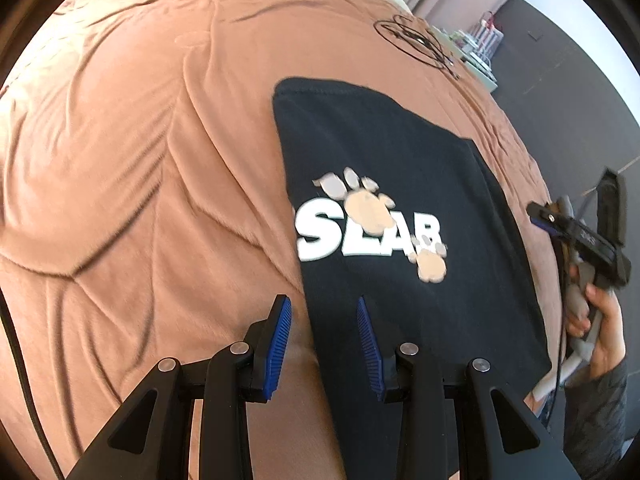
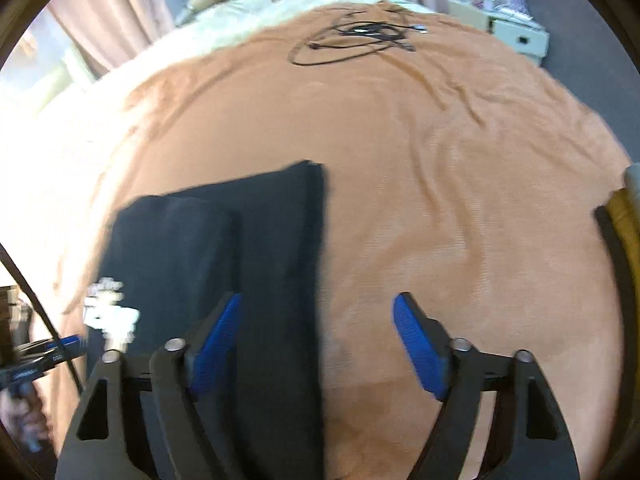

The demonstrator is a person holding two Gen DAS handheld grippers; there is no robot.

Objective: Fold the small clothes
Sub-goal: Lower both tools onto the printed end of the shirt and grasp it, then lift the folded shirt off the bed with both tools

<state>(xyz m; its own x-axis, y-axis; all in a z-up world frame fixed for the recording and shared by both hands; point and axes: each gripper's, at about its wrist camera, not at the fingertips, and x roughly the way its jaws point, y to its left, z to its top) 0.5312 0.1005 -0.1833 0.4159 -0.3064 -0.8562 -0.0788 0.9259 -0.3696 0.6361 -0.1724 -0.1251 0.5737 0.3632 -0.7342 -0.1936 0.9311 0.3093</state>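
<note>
Left wrist view is showing the left gripper [image 1: 324, 312] standing partly open over the near left edge of the black T-shirt [image 1: 400, 152], pads pressing nothing. Right gripper [image 2: 318, 320] is standing wider, straddling the shirt's right edge on the brown blanket [image 2: 440, 160], gripping nothing. Blur is smearing that view, while white letters "SLAB" [image 1: 368, 240] are reading among paw prints, possibly partly covered.
</note>
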